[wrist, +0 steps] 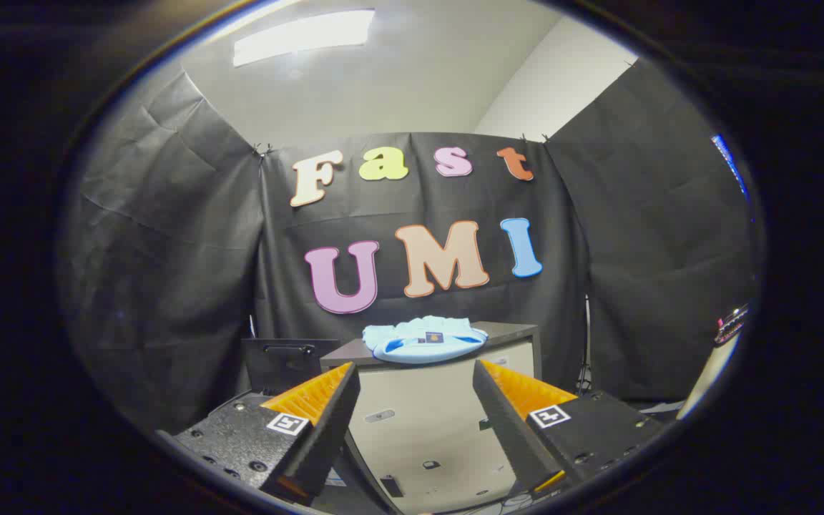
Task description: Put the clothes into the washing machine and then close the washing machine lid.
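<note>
1. Starting at about 9 o'clock from the machine: there's a dark panel (289,361) standing upright just beside the washing machine's left edge. I'd guess that's the lid flipped up, but honestly can't tell for sure from this angle.

2. Dead ahead at 12 o'clock, beyond the fingers, sits the washing machine (419,422), a pale boxy thing with a dark top. Its front face shows in the gap between the fingers.

3. The clothes (424,339) are a light blue bundle lying right on top of the machine, draped a bit over the front lip. So nothing's in the drum yet; the task's basically at the start, reach-and-grab stage.

4. The gripper (415,383) has its jaws spread wide with nothing in them. It hangs lower than the bundle and well short of it.

5. How I'd do this step well: lift so the tips come level with the cloth, go straight in at 12 o'clock, and keep the jaws wide until the bundle is properly between the fingers. Bite into the thick middle of the pile, not the thin overhanging edge, or it'll likely slip out or trail.

6. Over at 3 o'clock there's a pale tube-ish object (712,372) near the booth wall, well apart from the machine. Not relevant; just don't swing that way.
</note>
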Available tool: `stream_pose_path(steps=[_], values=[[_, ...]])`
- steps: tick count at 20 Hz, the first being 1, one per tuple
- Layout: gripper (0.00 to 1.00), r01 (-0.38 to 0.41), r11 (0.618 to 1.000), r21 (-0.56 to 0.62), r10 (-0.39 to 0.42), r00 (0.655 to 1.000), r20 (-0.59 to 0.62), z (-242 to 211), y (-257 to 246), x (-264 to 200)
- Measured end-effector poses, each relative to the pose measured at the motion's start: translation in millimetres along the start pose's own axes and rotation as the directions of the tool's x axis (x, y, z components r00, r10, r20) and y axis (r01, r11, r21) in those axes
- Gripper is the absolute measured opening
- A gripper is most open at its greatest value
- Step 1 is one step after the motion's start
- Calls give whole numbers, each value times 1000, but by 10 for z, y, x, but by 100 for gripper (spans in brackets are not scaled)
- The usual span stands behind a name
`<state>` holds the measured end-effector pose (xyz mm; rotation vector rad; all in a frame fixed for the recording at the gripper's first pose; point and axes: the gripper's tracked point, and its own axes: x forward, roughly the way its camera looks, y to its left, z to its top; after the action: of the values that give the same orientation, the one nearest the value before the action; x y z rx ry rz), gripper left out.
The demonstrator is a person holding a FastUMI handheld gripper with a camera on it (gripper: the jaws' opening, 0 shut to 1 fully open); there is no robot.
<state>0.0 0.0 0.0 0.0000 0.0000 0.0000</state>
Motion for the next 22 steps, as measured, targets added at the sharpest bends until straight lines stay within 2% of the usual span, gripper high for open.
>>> stream_pose_path(steps=[14, 22], values=[[96, 29, 1000, -1, -29, 999, -27, -119, -102, 29], [96, 41, 999, -13, -43, 994, -96, -319, -129, 177]])
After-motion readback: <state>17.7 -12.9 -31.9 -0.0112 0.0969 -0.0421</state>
